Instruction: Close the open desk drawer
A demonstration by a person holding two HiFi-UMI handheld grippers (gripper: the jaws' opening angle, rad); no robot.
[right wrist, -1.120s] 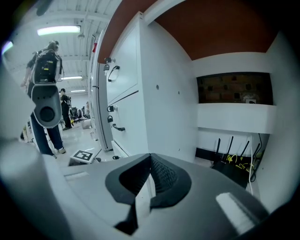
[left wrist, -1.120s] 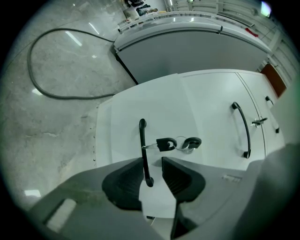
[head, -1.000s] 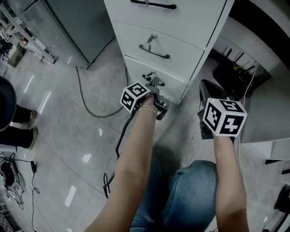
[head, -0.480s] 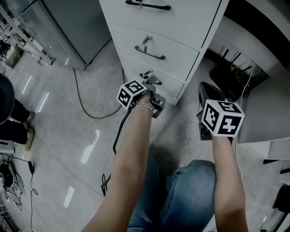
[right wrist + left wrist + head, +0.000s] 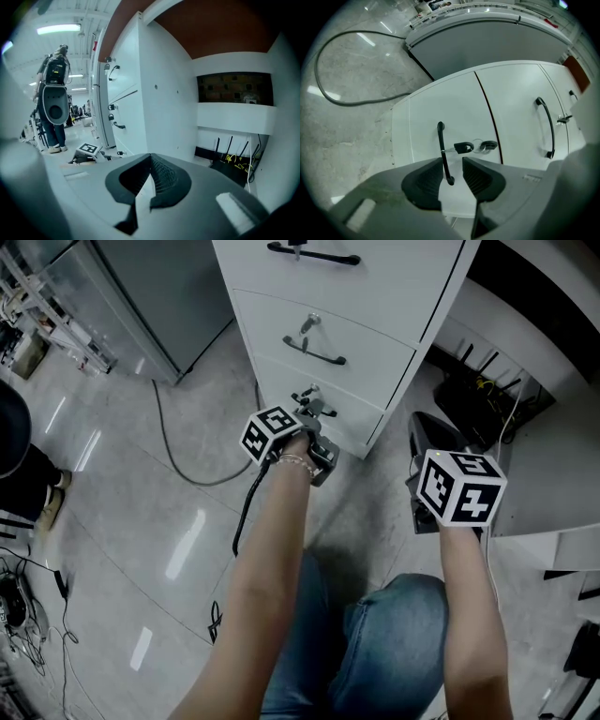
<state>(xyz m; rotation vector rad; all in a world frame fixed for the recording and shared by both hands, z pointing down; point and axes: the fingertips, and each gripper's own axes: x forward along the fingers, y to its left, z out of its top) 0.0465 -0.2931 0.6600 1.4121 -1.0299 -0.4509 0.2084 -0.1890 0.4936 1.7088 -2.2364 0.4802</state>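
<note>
**Between the left claw's (image 5: 452, 165) jaws: the bottom drawer's handle (image 5: 442, 146)**

Straight ahead of that claw, the bottom drawer (image 5: 419, 117) looks level with the drawer above it. Its black handle runs between the spread jaws, close to one pad and clear of the other; they have just been opening. Keys (image 5: 465, 148) hang just beyond the tips. Off beside the cabinet (image 5: 164, 84), the right claw (image 5: 149, 161) is pressed together, empty.

White drawers (image 5: 370, 343) with black handles (image 5: 314, 351), a mottled grey floor (image 5: 122, 502), and trousers (image 5: 394, 634) that look blue.
</note>
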